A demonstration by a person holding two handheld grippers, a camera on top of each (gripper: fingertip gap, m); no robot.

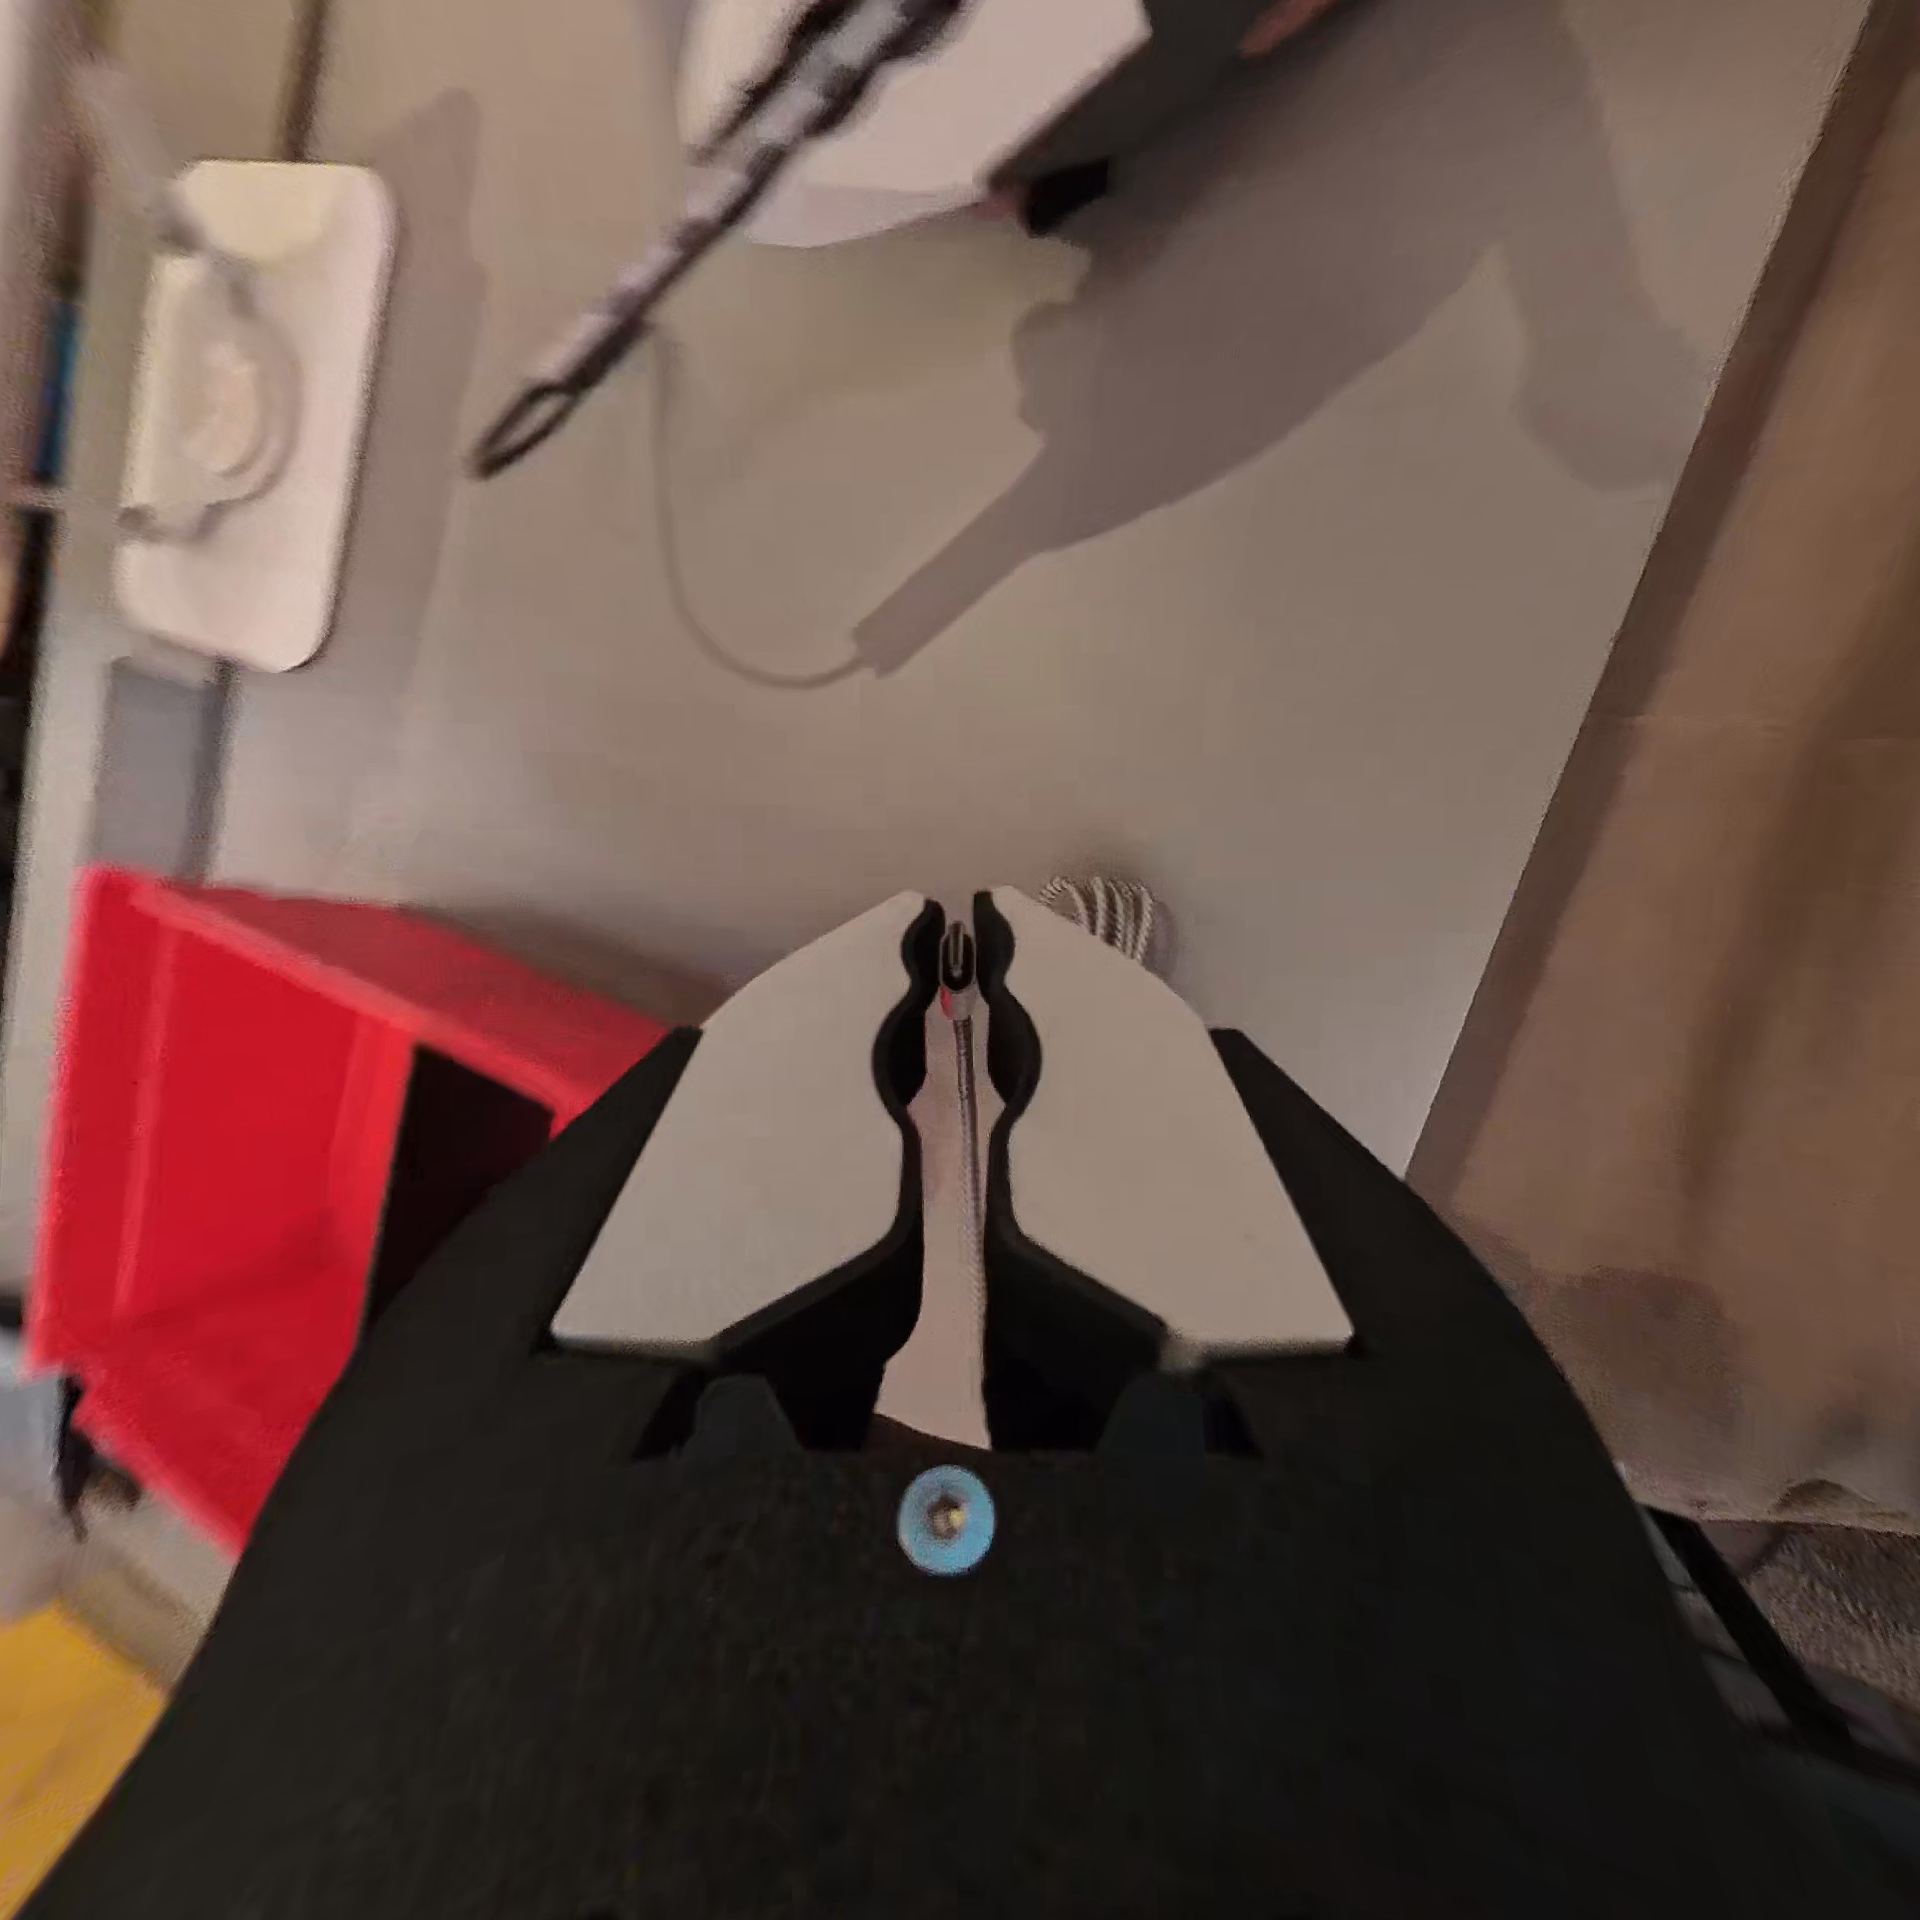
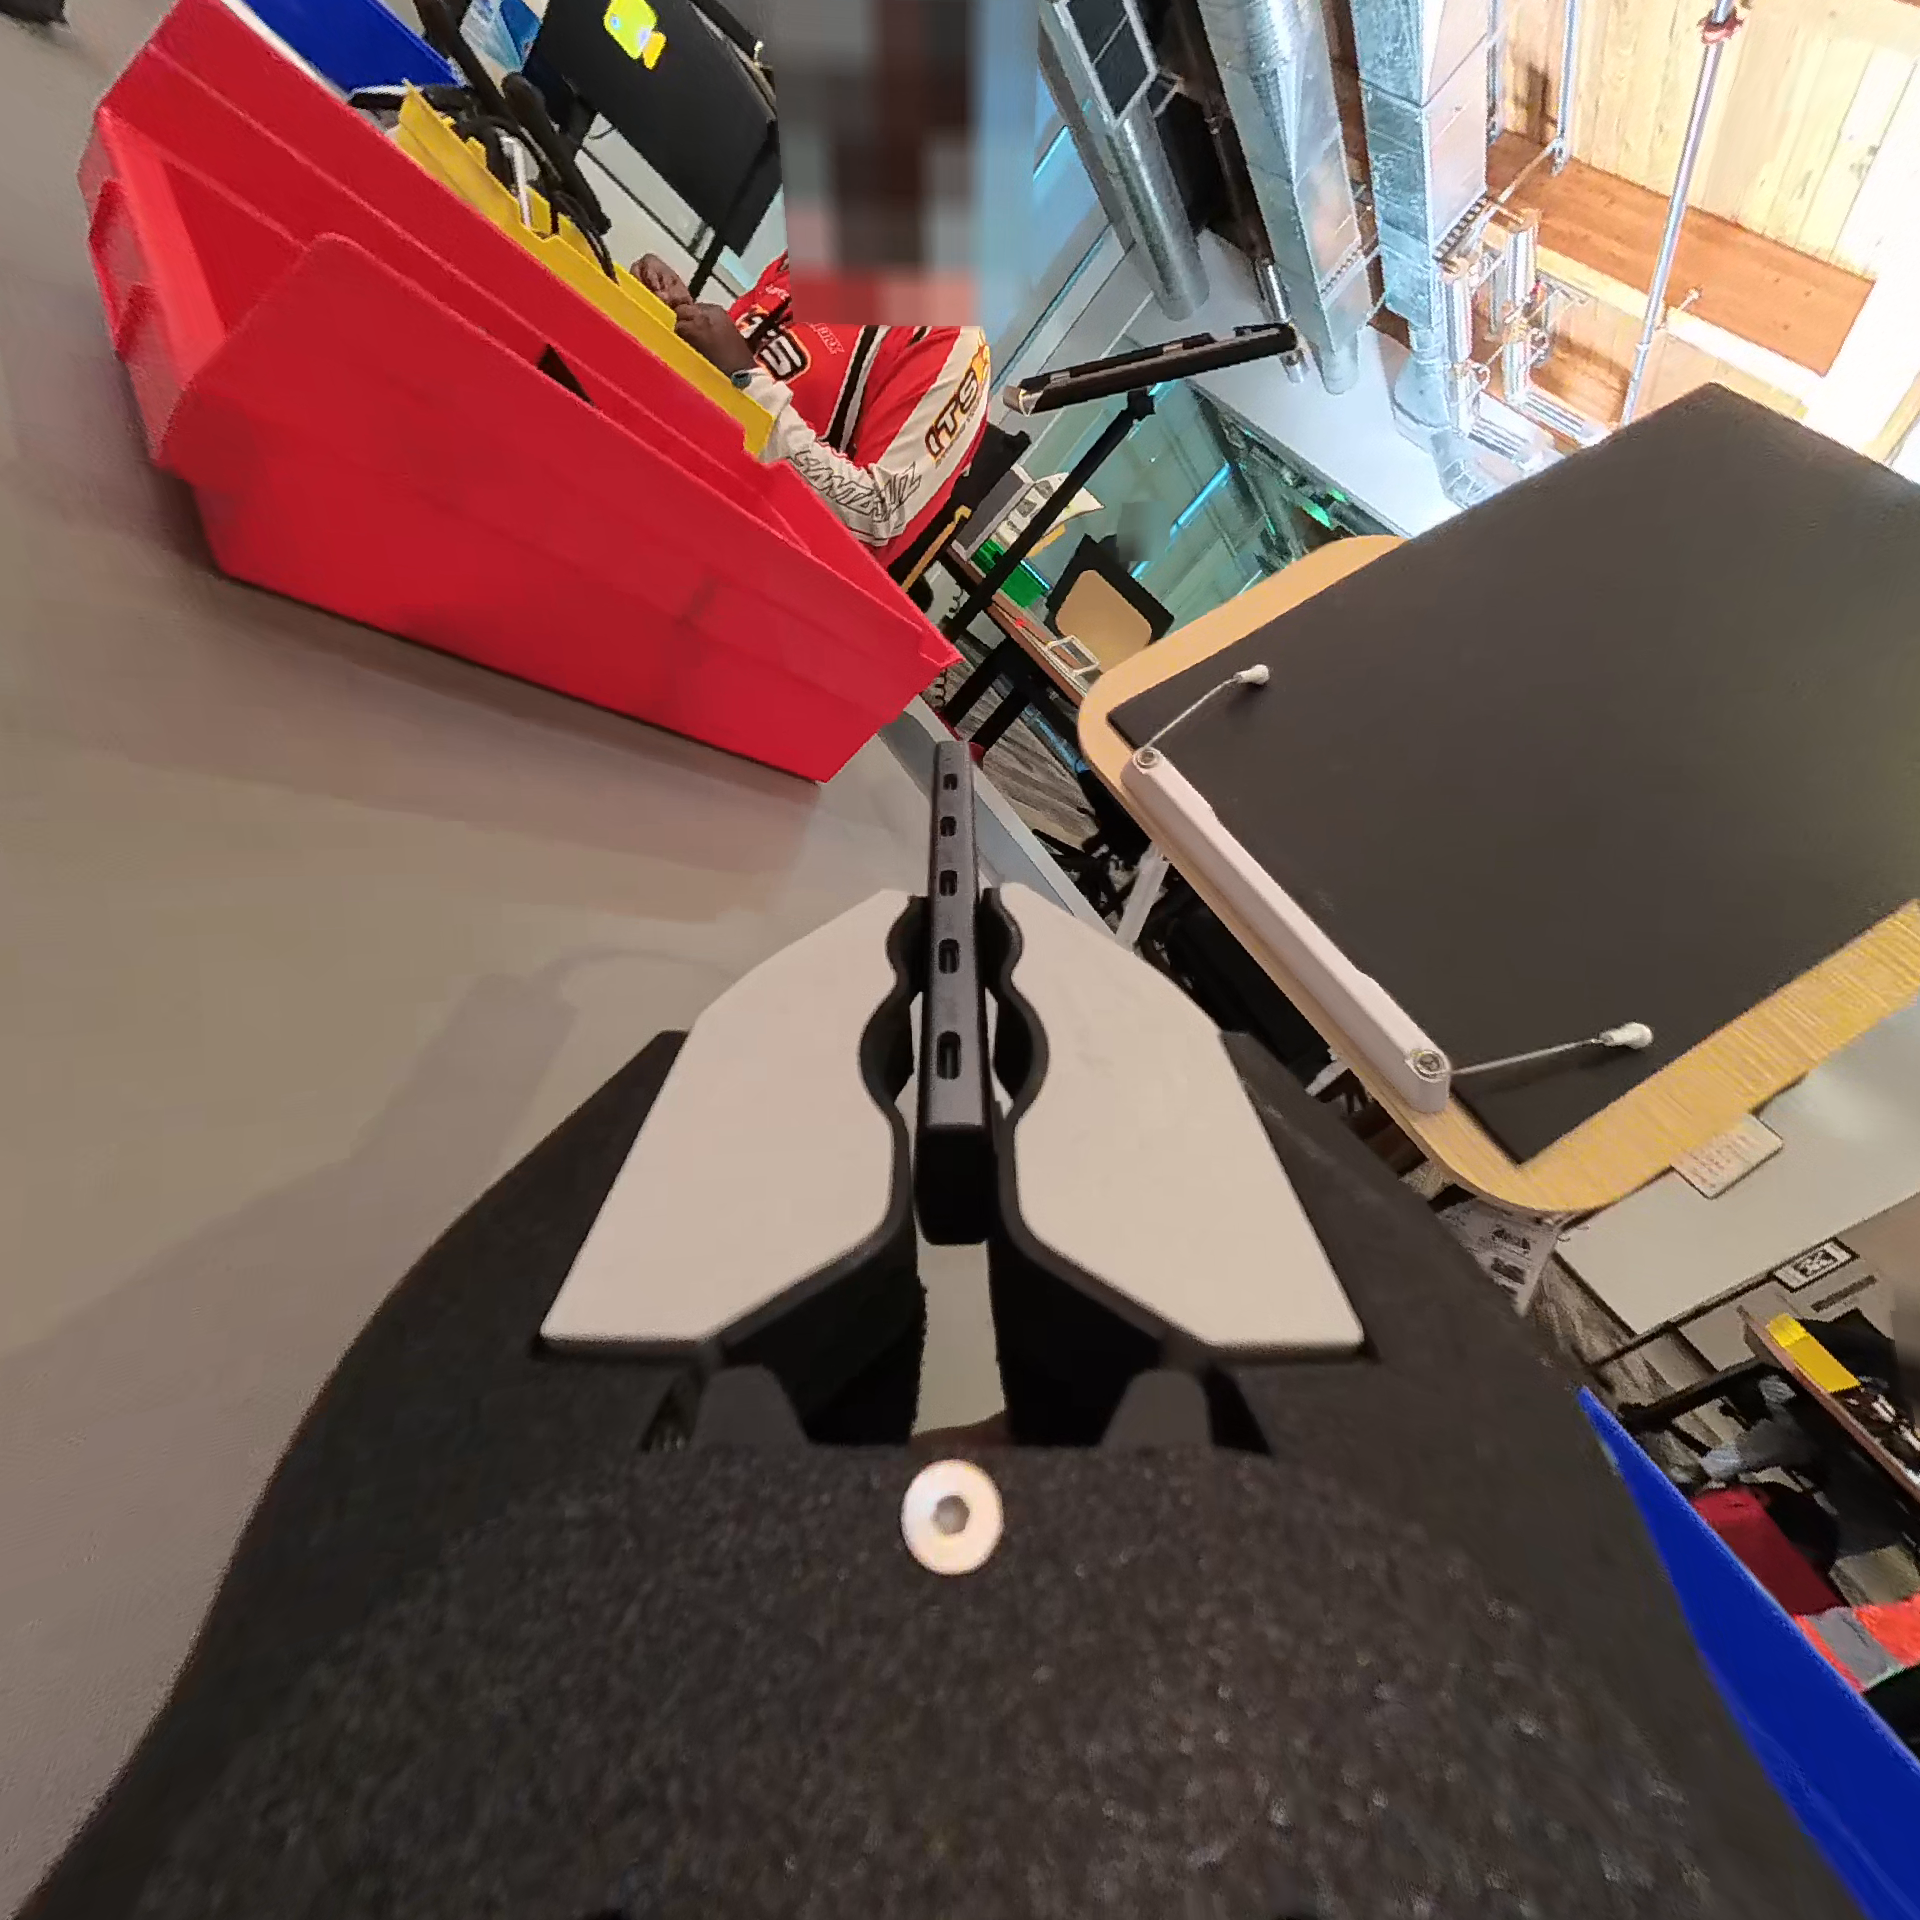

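A braided cable (image 1: 968, 1132) runs up the narrow gap of the left gripper (image 1: 956, 914), and its small plug end (image 1: 954, 956) sits pinched between the fingertips, so this gripper is clenched on the cable. A loop of the same striped braid (image 1: 1107, 909) shows just beyond the right fingertip, lying on the pale grey surface (image 1: 831, 748). To the left of the gripper stands a red bin (image 1: 260, 1091), with a yellow patch (image 1: 62, 1704) low in the corner. Farther off, a white rectangular pad (image 1: 260, 416) with a round raised part lies near the surface's left edge, and a thin pale wire (image 1: 727, 623) curves across the middle. The far objects at the top are too blurred to tell.

The right gripper (image 2: 954, 914) is clenched on a slim black bar (image 2: 951, 987) with a row of small slots along its edge; the bar stands edge-on between the fingers and reaches out past the tips above the grey surface (image 2: 260, 935). Red bins (image 2: 468, 468) stacked together sit on that surface to the left, with a yellow bin (image 2: 582, 249) behind them. A person in a red and white jersey (image 2: 873, 416) sits beyond the bins. To the right is a black board with a wooden rim (image 2: 1558, 779), bearing a white bar (image 2: 1278, 935). A blue edge (image 2: 1766, 1662) crosses the lower right corner.
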